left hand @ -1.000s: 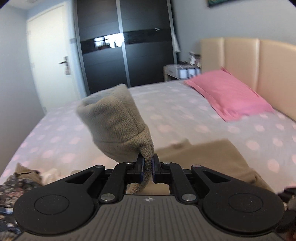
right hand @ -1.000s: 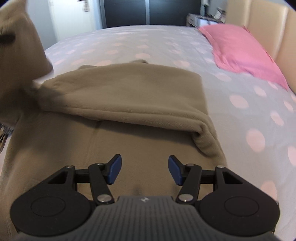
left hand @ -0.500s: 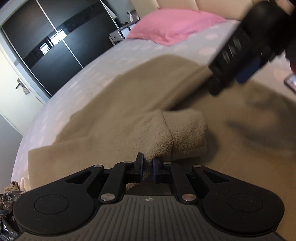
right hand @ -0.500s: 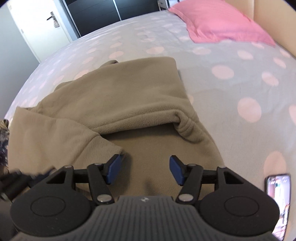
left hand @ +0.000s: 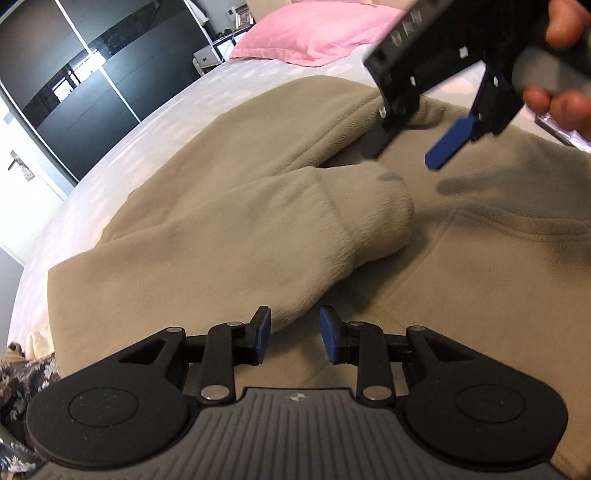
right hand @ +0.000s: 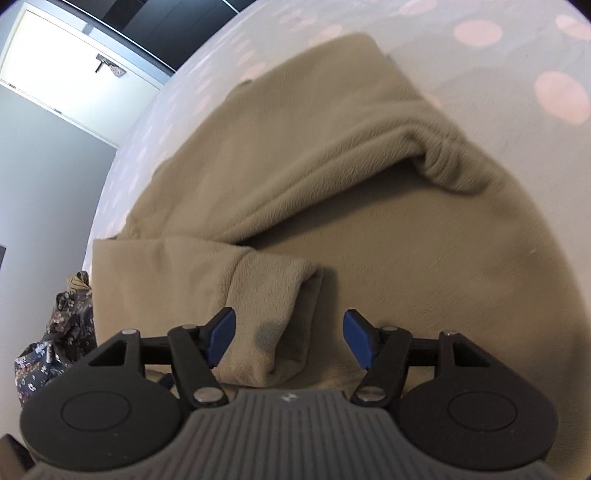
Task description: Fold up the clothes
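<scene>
Fleece sleeve (right hand: 266,295) between parted right tongs (right hand: 290,338)

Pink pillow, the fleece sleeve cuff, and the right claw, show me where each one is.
pink pillow (left hand: 314,33), left wrist view, middle of its top face.
fleece sleeve cuff (left hand: 373,218), left wrist view, centre of the cuff band.
right claw (right hand: 288,338), right wrist view, midway between its fingertips.

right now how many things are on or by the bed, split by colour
beige: 1, the fleece garment
pink: 1, the pillow
dark floral: 1, the bundle of fabric at the bed's edge
total: 3
</scene>
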Tool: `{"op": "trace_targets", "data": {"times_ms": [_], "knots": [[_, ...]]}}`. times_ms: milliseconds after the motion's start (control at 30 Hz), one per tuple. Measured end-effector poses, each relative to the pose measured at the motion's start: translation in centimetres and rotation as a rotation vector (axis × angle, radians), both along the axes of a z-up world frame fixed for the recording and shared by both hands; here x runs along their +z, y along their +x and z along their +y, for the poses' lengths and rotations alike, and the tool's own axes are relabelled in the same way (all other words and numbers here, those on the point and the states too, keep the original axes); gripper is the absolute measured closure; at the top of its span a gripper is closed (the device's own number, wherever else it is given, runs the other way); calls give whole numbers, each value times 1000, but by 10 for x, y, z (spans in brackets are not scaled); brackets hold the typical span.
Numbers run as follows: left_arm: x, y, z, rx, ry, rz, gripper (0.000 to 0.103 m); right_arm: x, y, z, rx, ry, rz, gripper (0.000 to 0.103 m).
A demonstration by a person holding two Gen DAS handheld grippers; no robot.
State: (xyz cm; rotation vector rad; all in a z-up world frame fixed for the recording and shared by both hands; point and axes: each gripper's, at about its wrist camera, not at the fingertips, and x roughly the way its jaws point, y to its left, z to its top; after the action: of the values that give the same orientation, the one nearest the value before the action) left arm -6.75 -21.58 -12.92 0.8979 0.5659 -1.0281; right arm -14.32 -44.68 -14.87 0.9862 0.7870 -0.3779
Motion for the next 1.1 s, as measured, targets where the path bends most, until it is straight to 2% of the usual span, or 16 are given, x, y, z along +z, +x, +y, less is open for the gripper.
{"op": "trace_targets", "data": {"times_ms": [133, 200, 367, 433, 500, 600, 700, 800, 900, 1100], "knots": [[8, 19, 10, 40, 2, 25, 76, -16, 16, 0, -14, 43, 17, 39], [13, 32, 16, 74, -1, 39, 76, -24, 27, 1, -4, 52, 32, 45], [25, 66, 30, 157, -7, 74, 76, -39, 46, 8, 19, 7, 63, 46], [29, 79, 36, 205, -22, 84, 76, -40, 51, 11, 27, -26, 69, 52], [31, 91, 40, 273, -48, 97, 76, -37, 53, 16, 42, -65, 66, 70], [33, 105, 48, 350, -61, 104, 76, -24, 52, 23, 47, -119, 67, 86], [43, 117, 61, 438, -95, 102, 76, 3, 50, 35, 77, -199, 46, 89], [54, 136, 77, 536, -140, 136, 76, 41, 60, 48, 126, -283, 27, 90], [60, 149, 86, 598, -158, 116, 76, 91, 83, 56, 168, -328, -10, 91], [60, 174, 114, 723, -163, 103, 76, 218, 146, 74, 241, -503, -106, 92]]}}
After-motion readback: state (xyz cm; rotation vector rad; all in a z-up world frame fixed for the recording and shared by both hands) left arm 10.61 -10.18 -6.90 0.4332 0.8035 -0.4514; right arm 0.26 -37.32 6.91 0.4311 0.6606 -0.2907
